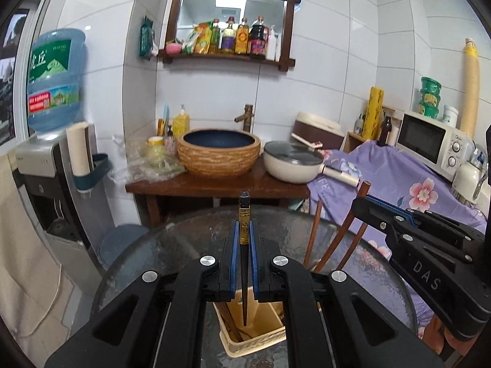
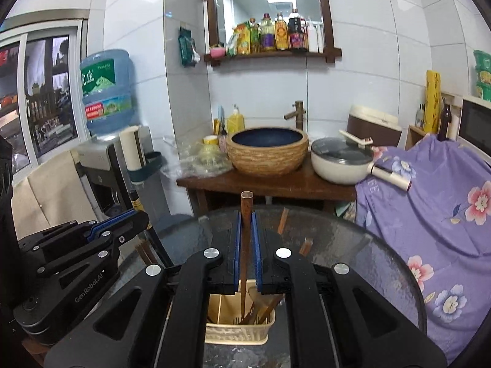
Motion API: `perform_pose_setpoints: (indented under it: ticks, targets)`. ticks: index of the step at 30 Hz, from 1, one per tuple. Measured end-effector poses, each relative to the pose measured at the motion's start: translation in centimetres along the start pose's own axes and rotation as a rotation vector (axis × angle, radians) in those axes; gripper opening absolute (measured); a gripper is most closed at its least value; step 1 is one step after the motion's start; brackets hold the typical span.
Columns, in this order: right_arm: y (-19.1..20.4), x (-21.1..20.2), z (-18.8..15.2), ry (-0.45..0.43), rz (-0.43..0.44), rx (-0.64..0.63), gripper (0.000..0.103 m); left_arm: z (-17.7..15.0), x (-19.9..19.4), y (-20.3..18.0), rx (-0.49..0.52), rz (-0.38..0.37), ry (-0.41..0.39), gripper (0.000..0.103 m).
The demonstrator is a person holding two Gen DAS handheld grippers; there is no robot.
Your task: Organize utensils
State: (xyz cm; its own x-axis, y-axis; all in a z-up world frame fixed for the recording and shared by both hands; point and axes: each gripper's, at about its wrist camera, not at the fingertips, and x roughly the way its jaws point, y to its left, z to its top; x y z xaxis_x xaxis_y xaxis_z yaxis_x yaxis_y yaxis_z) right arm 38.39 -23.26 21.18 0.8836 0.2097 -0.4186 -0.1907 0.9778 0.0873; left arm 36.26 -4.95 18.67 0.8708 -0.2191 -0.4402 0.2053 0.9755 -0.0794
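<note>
My left gripper (image 1: 244,230) is shut on a black chopstick (image 1: 244,279) with a gold band. The stick stands upright and its tip hangs inside a beige utensil holder (image 1: 256,342) on the round glass table (image 1: 172,245). My right gripper (image 2: 247,224) is shut on a brown wooden chopstick (image 2: 244,263), whose tip points down into the same beige holder (image 2: 239,331). Several brown chopsticks (image 2: 267,306) lean inside the holder. In the left wrist view the right gripper (image 1: 365,201) appears at the right, holding its brown stick (image 1: 343,233).
Behind the table stands a wooden counter (image 1: 214,184) with a woven basin (image 1: 218,150) and a lidded cream pot (image 1: 291,161). A purple floral cloth (image 2: 435,202) covers furniture at the right. A water dispenser (image 1: 52,153) stands at the left, a microwave (image 1: 429,141) at far right.
</note>
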Motion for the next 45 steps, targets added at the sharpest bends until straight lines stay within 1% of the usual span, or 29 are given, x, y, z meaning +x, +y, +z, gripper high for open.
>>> perform_pose_setpoints:
  ticks: [5, 10, 13, 17, 19, 20, 21, 22, 23, 24, 25, 26, 27, 28, 29, 30, 31, 32, 33, 35, 37, 38, 40, 42, 43, 45]
  targets:
    - [-0.3, 1.8, -2.4, 0.052, 0.007, 0.012, 0.008, -2.9, 1.7, 0.4, -0.008, -0.003, 0.057, 0.006]
    - [-0.4, 2.6, -3.8, 0.076, 0.004, 0.014, 0.008, -4.7, 2.9, 0.8, -0.016, -0.012, 0.097, 0.006]
    - [-0.4, 2.9, -4.2, 0.08, -0.005, 0.01, 0.008, -5.0, 2.8, 0.7, -0.009, 0.005, 0.081, 0.006]
    - [-0.2, 3.0, -4.4, 0.073, -0.004, 0.001, 0.008, -4.9, 2.8, 0.6, -0.003, -0.002, 0.084, 0.006]
    - [0.0, 2.8, -4.5, 0.059, -0.003, -0.016, 0.011, -4.9, 2.7, 0.6, -0.001, -0.01, 0.083, 0.008]
    - [0.0, 2.6, -4.5, 0.051, -0.005, -0.026, 0.014, -5.0, 2.6, 0.6, 0.003, -0.007, 0.079, 0.011]
    - [0.0, 2.4, -4.4, 0.043, -0.003, -0.029, 0.029, -5.0, 2.4, 0.6, 0.008, 0.0, 0.071, 0.016]
    - [-0.1, 1.9, -4.4, 0.026, -0.003, -0.026, 0.051, -5.1, 2.1, 0.6, 0.013, 0.003, 0.061, 0.018]
    - [-0.2, 1.2, -4.3, -0.001, -0.006, -0.016, 0.059, -5.1, 1.8, 0.6, 0.016, 0.001, 0.054, 0.02]
    - [-0.5, 0.3, -4.2, -0.039, -0.006, -0.004, 0.061, -5.2, 1.2, 0.6, 0.024, 0.0, 0.043, 0.023]
    - [-0.6, -0.7, -4.1, -0.069, 0.003, 0.001, 0.061, -5.4, 0.8, 0.5, 0.033, 0.002, 0.034, 0.025]
    - [-0.7, -1.4, -4.0, -0.081, 0.011, 0.001, 0.061, -5.6, 0.0, 0.5, 0.045, 0.002, 0.017, 0.033]
    - [-0.8, -2.2, -4.0, -0.094, 0.017, 0.004, 0.062, -5.7, -0.6, 0.4, 0.049, 0.001, 0.005, 0.044]
    - [-1.0, -3.4, -4.1, -0.116, 0.019, 0.01, 0.068, -6.0, -1.3, 0.4, 0.051, 0.0, -0.009, 0.05]
    - [-1.0, -4.3, -4.2, -0.129, 0.017, 0.014, 0.075, -6.2, -2.0, 0.4, 0.05, -0.001, -0.023, 0.061]
    - [-1.0, -5.4, -4.5, -0.146, 0.015, 0.019, 0.086, -6.8, -3.2, 0.4, 0.047, 0.0, -0.045, 0.067]
    - [-1.1, -6.6, -5.0, -0.165, 0.012, 0.025, 0.093, -7.1, -3.9, 0.4, 0.046, 0.003, -0.058, 0.079]
    - [-1.0, -8.0, -5.9, -0.184, 0.011, 0.028, 0.096, -8.0, -5.3, 0.3, 0.046, 0.008, -0.086, 0.091]
    - [-0.9, -9.0, -6.5, -0.194, 0.014, 0.026, 0.097, -8.7, -6.2, 0.2, 0.047, 0.012, -0.105, 0.096]
    - [-0.3, -11.3, -9.1, -0.207, 0.034, -0.002, 0.097, -10.7, -8.5, -0.1, 0.055, 0.02, -0.139, 0.096]
    - [0.6, -12.9, -11.8, -0.2, 0.04, -0.054, 0.097, -12.7, -10.4, -0.4, 0.054, 0.03, -0.153, 0.096]
    - [1.1, -13.8, -13.9, -0.196, 0.033, -0.084, 0.097, -13.8, -11.3, -0.4, 0.046, 0.036, -0.157, 0.096]
    - [1.7, -15.1, -17.2, -0.197, -0.001, -0.111, 0.097, -17.1, -13.6, -0.3, 0.01, 0.047, -0.172, 0.096]
    - [2.5, -16.6, -21.3, -0.21, -0.034, -0.14, 0.097, -20.0, -15.1, -0.3, -0.007, 0.069, -0.163, 0.096]
    - [2.7, -17.1, -22.7, -0.209, -0.045, -0.153, 0.097, -20.8, -15.5, -0.3, -0.015, 0.083, -0.154, 0.096]
    - [3.0, -18.3, -25.6, -0.191, -0.079, -0.144, 0.097, -23.7, -16.7, -0.1, -0.053, 0.105, -0.124, 0.096]
